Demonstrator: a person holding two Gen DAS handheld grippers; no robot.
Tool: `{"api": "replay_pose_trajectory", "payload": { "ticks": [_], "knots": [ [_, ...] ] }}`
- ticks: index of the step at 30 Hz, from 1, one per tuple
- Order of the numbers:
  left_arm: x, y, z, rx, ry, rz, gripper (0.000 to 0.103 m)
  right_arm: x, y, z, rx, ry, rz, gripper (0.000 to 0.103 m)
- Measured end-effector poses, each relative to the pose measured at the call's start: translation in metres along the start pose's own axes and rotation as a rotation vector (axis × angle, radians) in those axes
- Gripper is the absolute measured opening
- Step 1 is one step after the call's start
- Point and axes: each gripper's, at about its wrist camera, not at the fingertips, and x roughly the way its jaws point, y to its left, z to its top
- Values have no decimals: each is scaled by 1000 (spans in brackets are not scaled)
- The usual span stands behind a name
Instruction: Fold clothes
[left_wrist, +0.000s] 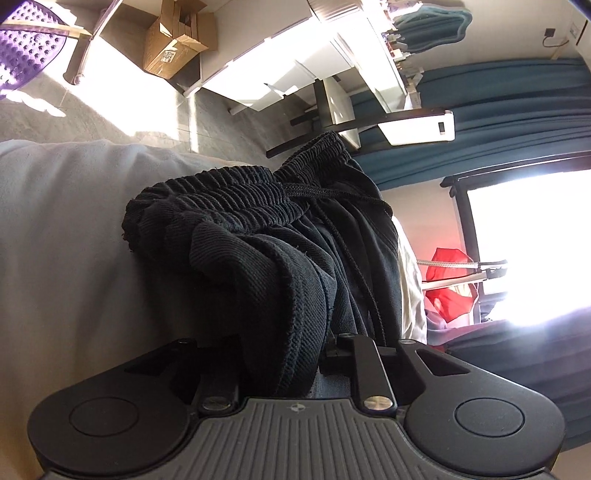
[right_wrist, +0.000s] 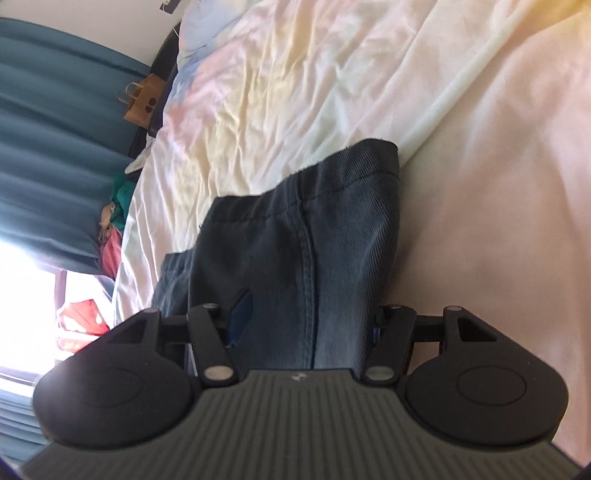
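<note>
Two claws, both pinching cloth. Our left claw (left_wrist: 317, 354) grips bunched black drawstring shorts (left_wrist: 258, 229) near the ribbed waistband (left_wrist: 221, 199); our right claw (right_wrist: 306, 332) nips a hem end, apparently of the same garment, along its seam. It hangs slack above the bed (right_wrist: 295, 92). We judge it soft, light and floppy; best held at waistband corners and hems. Beyond, teal curtains (right_wrist: 55, 129).

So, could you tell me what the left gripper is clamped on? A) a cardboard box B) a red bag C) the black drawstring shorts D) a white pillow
C: in the left wrist view, the black shorts, with ribbed waistband and drawstring, run down into the left gripper, pinched between its jaws.
</note>
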Motion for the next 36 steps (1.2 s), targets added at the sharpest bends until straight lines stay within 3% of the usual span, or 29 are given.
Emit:
{"api": "replay_pose_trajectory", "payload": {
  "ticks": [2, 5, 6, 8, 10, 14, 16, 17, 18, 20, 22, 27, 36],
  "knots": [
    [5, -1, 0, 0, 26, -13, 23, 5, 3, 5, -8, 9, 53, 56],
    [15, -1, -2, -1, 82, -36, 44, 1, 18, 6, -66, 13, 160, 56],
    [16, -1, -1, 0, 81, -35, 45, -2, 24, 5, -93, 10, 188, 56],
    [20, -1, -1, 3, 78, -34, 45, -4, 34, 3, -155, 11, 204, 56],
    [24, -1, 0, 5, 75, -34, 44, -1, 33, 3, -172, 9, 152, 56],
    [31, -1, 1, 10, 70, -32, 41, 11, 17, 9, -101, 41, 68, 56],
    [35, -1, 2, 13, 67, -31, 29, 16, 10, 10, -85, 54, 49, 53],
    [36, -1, 2, 14, 66, -30, 22, 18, 8, 10, -89, 55, 47, 36],
    [38, -1, 2, 16, 64, -30, 20, 19, 7, 10, -94, 56, 45, 29],
    [40, -6, 2, 47, 55, -22, 17, 19, 7, 8, -119, 53, 49, 16],
    [40, -11, 2, 85, 39, -14, 10, 17, 9, 6, -142, 38, 55, 10],
    [33, -25, 1, 143, -19, -36, 5, 3, 15, 1, -196, -16, 64, 7],
    [-10, -48, 5, 154, -201, -223, 4, -45, 22, 1, -192, -90, 135, 7]
  ]
}}
